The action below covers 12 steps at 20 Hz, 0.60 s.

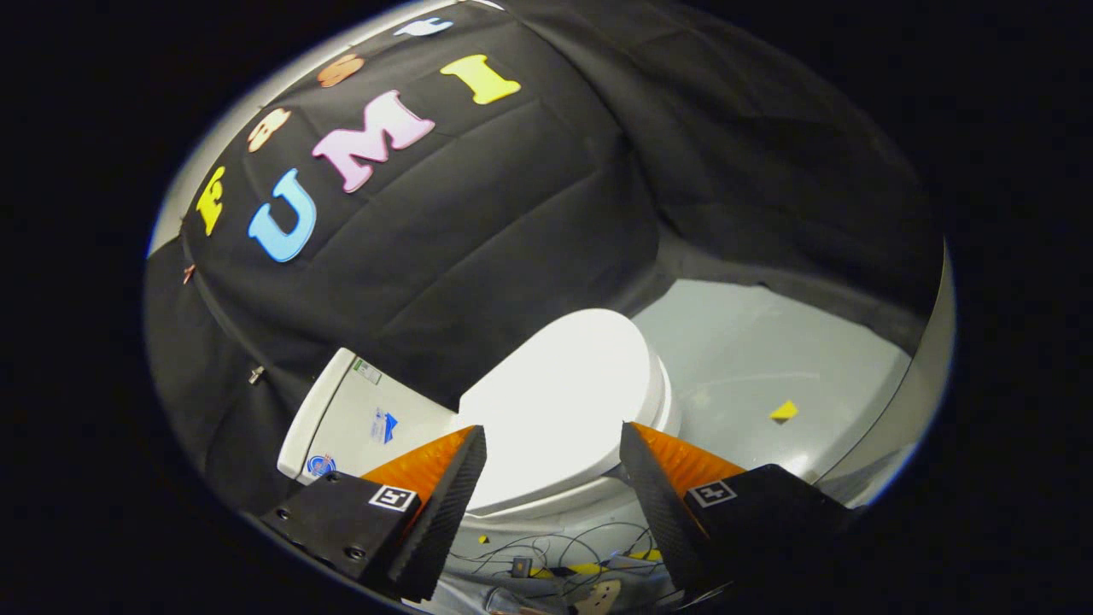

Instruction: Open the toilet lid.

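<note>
A mock bathroom staged inside a recording booth: 1 toilet with closed lid stands on a plain grey floor, backed by draped black cloth, with loose cables trailing at its base.

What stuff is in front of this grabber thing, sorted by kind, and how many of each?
Toilet lid, closed, beyond the open gripper: 1
Toilet tank, beside the lid: 1
Yellow marker on the grey floor: 1
Loose wires below the fingers: 1 tangle
Total: 4 kinds, 4 items
</note>
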Available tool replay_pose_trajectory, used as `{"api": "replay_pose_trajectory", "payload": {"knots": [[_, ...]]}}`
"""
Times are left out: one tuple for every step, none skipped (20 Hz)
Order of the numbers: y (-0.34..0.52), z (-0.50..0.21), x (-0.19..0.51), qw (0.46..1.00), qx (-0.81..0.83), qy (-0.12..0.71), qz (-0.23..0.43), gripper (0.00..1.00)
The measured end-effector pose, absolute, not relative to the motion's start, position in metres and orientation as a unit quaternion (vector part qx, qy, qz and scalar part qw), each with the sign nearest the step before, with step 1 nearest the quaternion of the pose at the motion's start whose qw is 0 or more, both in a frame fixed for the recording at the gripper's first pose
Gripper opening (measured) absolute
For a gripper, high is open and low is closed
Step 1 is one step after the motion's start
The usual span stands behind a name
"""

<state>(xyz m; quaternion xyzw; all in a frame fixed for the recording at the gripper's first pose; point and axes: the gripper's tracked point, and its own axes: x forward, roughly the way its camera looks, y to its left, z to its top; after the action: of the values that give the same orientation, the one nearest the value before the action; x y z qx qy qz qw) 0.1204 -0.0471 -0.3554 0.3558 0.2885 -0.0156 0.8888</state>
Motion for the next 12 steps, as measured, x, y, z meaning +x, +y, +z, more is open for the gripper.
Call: {"api": "replay_pose_trajectory", "payload": {"knots": [[-0.049,-0.371,0.124,0.880,0.371,0.297,-0.019,0.99],[-0.051,-0.385,0.123,0.873,0.382,0.303,-0.021,0.99],[-0.052,-0.397,0.124,0.867,0.391,0.307,-0.024,0.99],[-0.053,-0.410,0.125,0.863,0.398,0.311,-0.026,0.99],[-0.053,-0.422,0.127,0.857,0.406,0.316,-0.027,0.99],[-0.054,-0.435,0.127,0.851,0.415,0.322,-0.029,0.99],[-0.055,-0.447,0.129,0.844,0.424,0.327,-0.031,0.99],[-0.055,-0.460,0.130,0.837,0.431,0.335,-0.036,0.99],[-0.058,-0.471,0.130,0.832,0.435,0.342,-0.040,0.97],[-0.058,-0.482,0.133,0.827,0.442,0.345,-0.041,0.96],[-0.058,-0.490,0.135,0.823,0.445,0.351,-0.044,0.97],[-0.056,-0.500,0.135,0.819,0.450,0.354,-0.043,0.97]]}}
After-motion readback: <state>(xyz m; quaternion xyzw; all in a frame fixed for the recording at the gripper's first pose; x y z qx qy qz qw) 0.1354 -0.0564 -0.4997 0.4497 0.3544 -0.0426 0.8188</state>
